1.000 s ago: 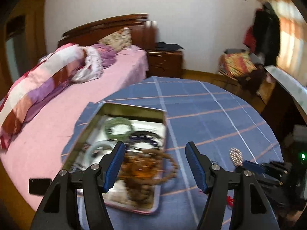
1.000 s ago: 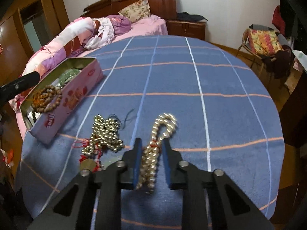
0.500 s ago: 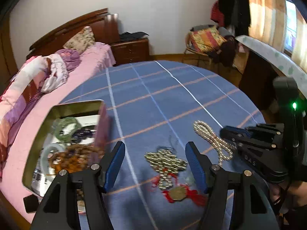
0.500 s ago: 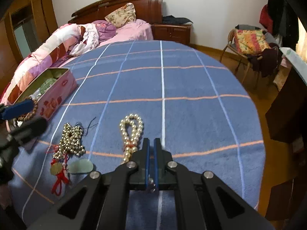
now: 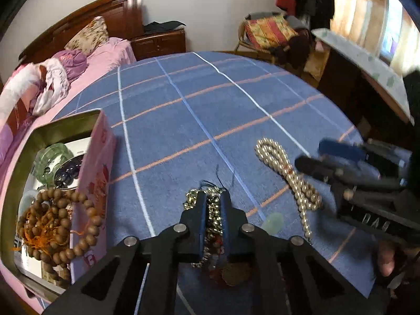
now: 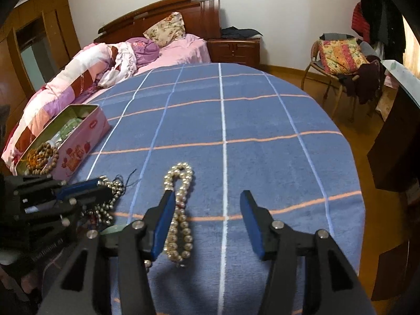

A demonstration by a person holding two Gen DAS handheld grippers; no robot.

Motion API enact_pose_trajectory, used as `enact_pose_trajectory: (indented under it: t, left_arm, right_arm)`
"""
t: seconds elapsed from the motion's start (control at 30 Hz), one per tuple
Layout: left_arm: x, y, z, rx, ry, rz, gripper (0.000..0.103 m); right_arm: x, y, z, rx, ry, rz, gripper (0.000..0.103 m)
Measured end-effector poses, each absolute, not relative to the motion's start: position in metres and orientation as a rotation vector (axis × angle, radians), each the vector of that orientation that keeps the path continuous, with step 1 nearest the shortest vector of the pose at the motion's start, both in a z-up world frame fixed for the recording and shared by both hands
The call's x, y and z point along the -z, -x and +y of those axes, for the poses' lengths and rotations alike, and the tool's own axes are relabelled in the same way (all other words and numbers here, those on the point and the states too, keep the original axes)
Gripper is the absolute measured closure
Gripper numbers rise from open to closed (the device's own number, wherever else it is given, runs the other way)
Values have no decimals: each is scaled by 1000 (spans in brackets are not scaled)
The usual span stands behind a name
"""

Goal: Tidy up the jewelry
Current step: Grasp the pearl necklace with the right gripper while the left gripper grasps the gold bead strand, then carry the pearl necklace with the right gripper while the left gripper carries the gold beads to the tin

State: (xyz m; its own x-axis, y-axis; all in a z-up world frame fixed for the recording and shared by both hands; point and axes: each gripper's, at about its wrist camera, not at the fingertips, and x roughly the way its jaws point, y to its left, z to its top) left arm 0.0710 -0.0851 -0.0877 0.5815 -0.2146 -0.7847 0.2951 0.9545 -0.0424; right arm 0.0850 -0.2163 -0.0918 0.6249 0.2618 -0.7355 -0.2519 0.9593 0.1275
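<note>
My left gripper [image 5: 212, 204] is shut on a gold bead necklace [image 5: 210, 223] with red tassel and coin pendant, lying on the blue checked cloth [image 5: 210, 110]. It also shows in the right wrist view [image 6: 105, 199]. A pearl bead strand [image 6: 181, 210] lies twisted on the cloth; it also shows in the left wrist view [image 5: 288, 176]. My right gripper [image 6: 207, 220] is open over it, left finger against the strand. A pink tin box [image 5: 99, 157] at the left holds a brown wooden bead string [image 5: 57, 225], green bangle [image 5: 53, 155] and dark beads.
A pale green stone pendant [image 5: 274, 221] lies between the two necklaces. A pink bed [image 6: 118, 60] lies beyond the table's left edge, a chair with clothes [image 6: 341, 57] at the far right, a dark cabinet [image 6: 396, 136] on the right.
My left gripper swung from the tin to the gold necklace and shut on it. My right gripper, shut on the pearl strand earlier, has opened and the strand lies on the cloth.
</note>
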Motion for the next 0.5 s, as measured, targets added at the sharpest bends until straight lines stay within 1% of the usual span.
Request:
enact_pose_trajectory:
  t: [0.1,0.13,0.27,0.33,0.37,0.43,0.47,0.5]
  left_arm:
    - [71,-70,-72,284,-46,845,94]
    - [63,-69,-67,277,-31,823,99]
    - [48,-69,-63,272,-25,778,99]
    - [50,-73,-63,274,-18,776,99]
    - [51,-73,-63,277,-16,779,99]
    - [54,-71,-63,275,-16,785,99]
    - [55,-71,-63,280,-15,788,99]
    - [56,-71,-62,280,-15,789,99]
  right_arm:
    - [93,-83,-209,-319,4,847,48]
    - [93,-82,-205,-322,17,848,48]
    - [97,-84,-199,-319,52,872,49]
    - [99,-87,-200,-319,54,895,55]
    - [101,-88,-199,-323,54,906,62]
    - [101,-88,-199,-321,64,907,68]
    - [101,-87,-199,-323,67,905,75]
    - [102,-87,-199,-326,66,905,86]
